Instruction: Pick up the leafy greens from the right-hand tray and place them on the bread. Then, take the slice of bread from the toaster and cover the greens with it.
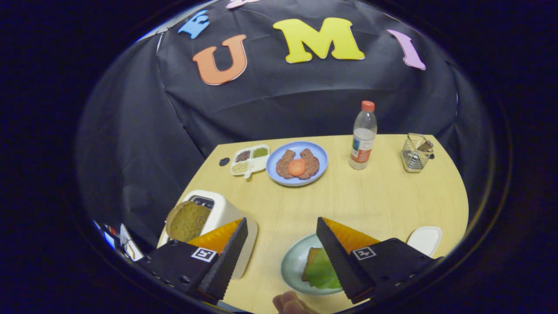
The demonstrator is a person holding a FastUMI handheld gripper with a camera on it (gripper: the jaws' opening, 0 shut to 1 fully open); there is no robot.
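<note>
My gripper (281, 220) is open above the near part of the wooden table (375, 200), with nothing between its fingers. A pale green plate (291, 261) sits low between them, partly hidden by the right finger. On it lies a slice of bread (310, 261) with the leafy greens (322, 274) resting on top. Left of the plate stands a white toaster (221, 213), partly behind the left finger. A round brown bread slice (187, 222) sticks up from its slot.
A small white tray (426, 239) lies beyond the right finger. Farther back are a blue plate (297, 163) with meat patties and a tomato slice, a compartment dish (250, 159), a bottle (363, 136) and a wire basket (416, 153). A person's fingertips (290, 303) show nearest me.
</note>
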